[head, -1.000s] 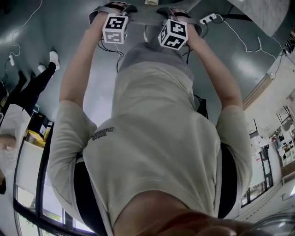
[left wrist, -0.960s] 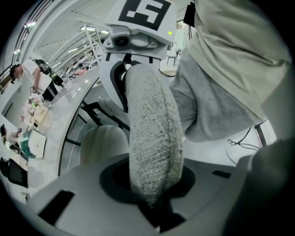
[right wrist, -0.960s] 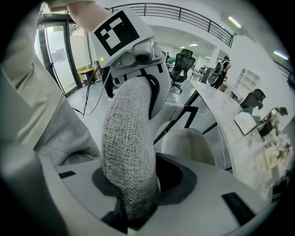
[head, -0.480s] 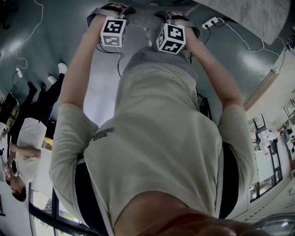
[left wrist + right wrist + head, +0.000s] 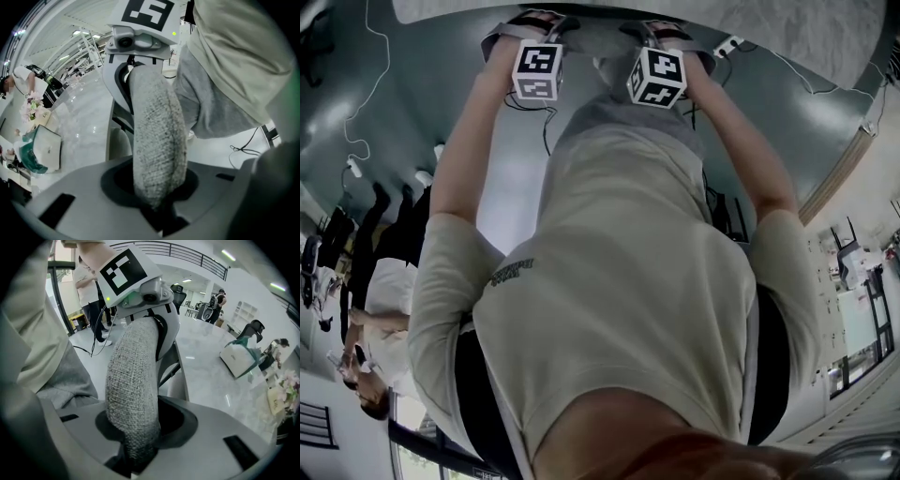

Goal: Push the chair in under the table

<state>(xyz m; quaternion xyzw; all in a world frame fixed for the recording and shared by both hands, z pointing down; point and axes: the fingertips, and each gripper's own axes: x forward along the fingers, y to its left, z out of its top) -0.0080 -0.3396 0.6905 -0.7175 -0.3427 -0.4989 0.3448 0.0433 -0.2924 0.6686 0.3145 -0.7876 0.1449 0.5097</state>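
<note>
Overhead, the head view looks down the person's shirt (image 5: 628, 281) and along both outstretched arms to the left gripper (image 5: 528, 23) and the right gripper (image 5: 661, 30). They sit side by side on the top edge of the chair (image 5: 595, 37). The table (image 5: 825, 37) lies just beyond them, along the top of the picture. Hands and marker cubes cover the jaws from this angle.

Next, the left gripper view shows what the head view cannot. The chair's padded grey back rim (image 5: 157, 136) rises from between the jaws, which stand partly closed and clamp it. Further along the rim sits the right gripper (image 5: 136, 42). Left of the chair the table's pale marble top (image 5: 79, 117) spreads out, with a box (image 5: 44, 150) on it.

Lastly, in the right gripper view the jaws have just been closing. The same rim (image 5: 133, 385) runs between them and they pinch it. The left gripper (image 5: 145, 296) grips the rim further on. Here the table top (image 5: 211, 366) lies to the right of the chair, with the box (image 5: 241, 359) farther off on it.
</note>
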